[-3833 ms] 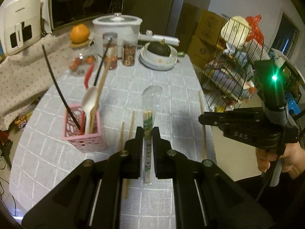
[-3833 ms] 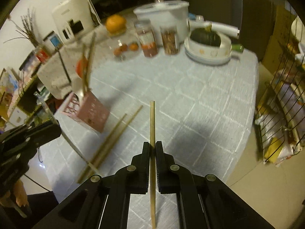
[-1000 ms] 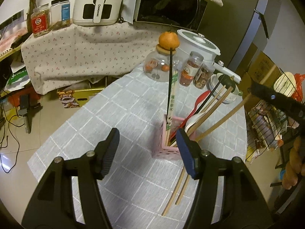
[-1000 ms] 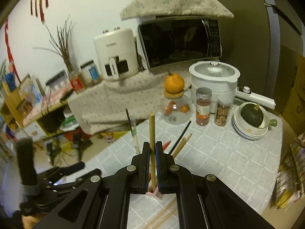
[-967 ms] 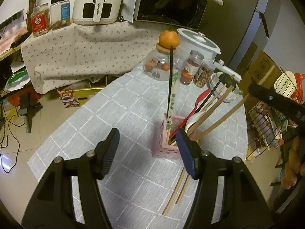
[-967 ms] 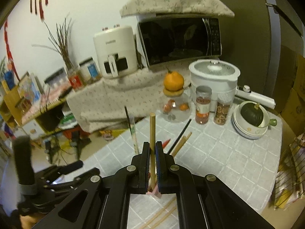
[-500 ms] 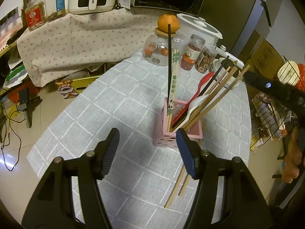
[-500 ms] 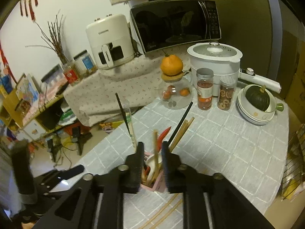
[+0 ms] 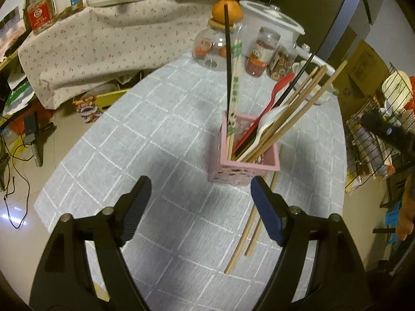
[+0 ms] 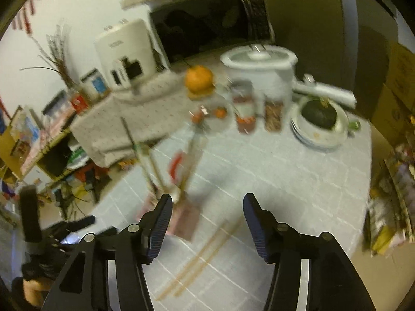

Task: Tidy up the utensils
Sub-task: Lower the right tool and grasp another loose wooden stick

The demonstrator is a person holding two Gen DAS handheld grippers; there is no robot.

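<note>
A pink utensil holder (image 9: pixel 247 164) stands upright on the grey checked tablecloth (image 9: pixel 160 129). It holds several wooden chopsticks (image 9: pixel 298 114), a black chopstick (image 9: pixel 227 59), a wrapped pair (image 9: pixel 234 85), a red spoon (image 9: pixel 275 96) and a white spoon (image 9: pixel 272 118). Two wooden chopsticks (image 9: pixel 249 230) lie flat on the cloth beside the holder. My left gripper (image 9: pixel 201 204) is open and empty, just short of the holder. My right gripper (image 10: pixel 206 217) is open and empty, above the loose chopsticks (image 10: pixel 202 256); its view is blurred, with the holder (image 10: pixel 181 215) by its left finger.
At the back of the table stand a glass jar with an orange (image 9: pixel 227 13) on top, two spice jars (image 9: pixel 262 54), a white rice cooker (image 9: pixel 269 26) and a bowl with a green squash (image 10: pixel 320 115). A wire rack (image 9: pixel 373 140) stands right of the table. The other handle (image 9: pixel 386 132) shows at right.
My right gripper opened and let the wooden chopstick go into the holder, then pulled back and opened wider. My left gripper stayed open and came closer to the holder.
</note>
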